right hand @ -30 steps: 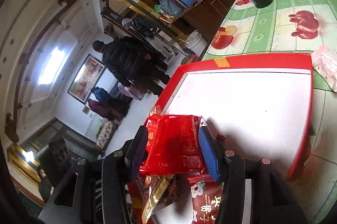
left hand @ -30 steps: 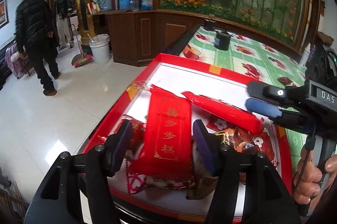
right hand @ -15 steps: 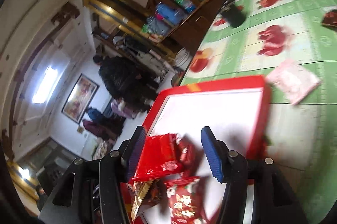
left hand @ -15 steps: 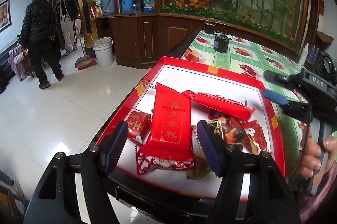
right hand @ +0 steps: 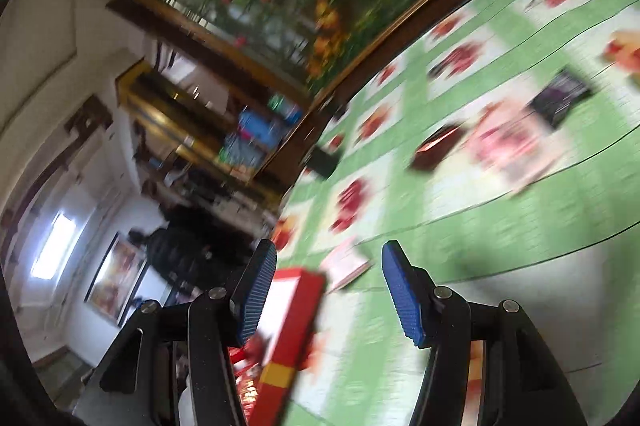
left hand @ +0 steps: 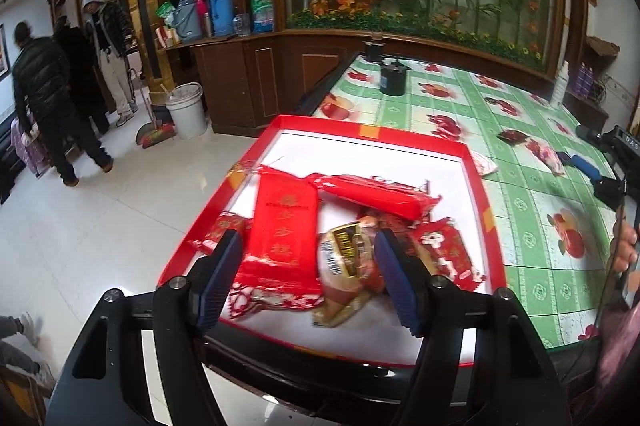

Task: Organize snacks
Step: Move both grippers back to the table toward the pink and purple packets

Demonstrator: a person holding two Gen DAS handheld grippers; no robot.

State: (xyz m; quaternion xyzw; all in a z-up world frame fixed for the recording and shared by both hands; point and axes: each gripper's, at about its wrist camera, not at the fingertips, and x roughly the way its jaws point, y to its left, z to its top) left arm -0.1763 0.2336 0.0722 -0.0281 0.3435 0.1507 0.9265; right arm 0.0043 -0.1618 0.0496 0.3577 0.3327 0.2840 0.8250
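A red-rimmed white tray (left hand: 474, 186) on the green tablecloth holds several snack packs: a flat red pack with gold characters (left hand: 286, 222), a long red pack (left hand: 376, 195), a gold-and-black wrapped snack (left hand: 345, 258). My left gripper (left hand: 308, 276) is open above the tray's near end, holding nothing. My right gripper (right hand: 328, 290) is open and empty, past the tray's corner (right hand: 298, 310) over the tablecloth; it shows at the right edge of the left wrist view (left hand: 596, 166). Loose snacks lie on the cloth: a pink pack (right hand: 516, 150), a dark red pack (right hand: 436, 146), a black pack (right hand: 560, 98).
A black can (left hand: 394, 78) stands at the table's far end. A pink pack (left hand: 486, 164) lies just outside the tray's right rim. People stand on the tiled floor (left hand: 60, 114) at left beside a white bucket (left hand: 186, 110). The right wrist view is blurred.
My right gripper let go of the red pack in the tray and swung right over the tablecloth, now empty. My left gripper drew back and up from the tray.
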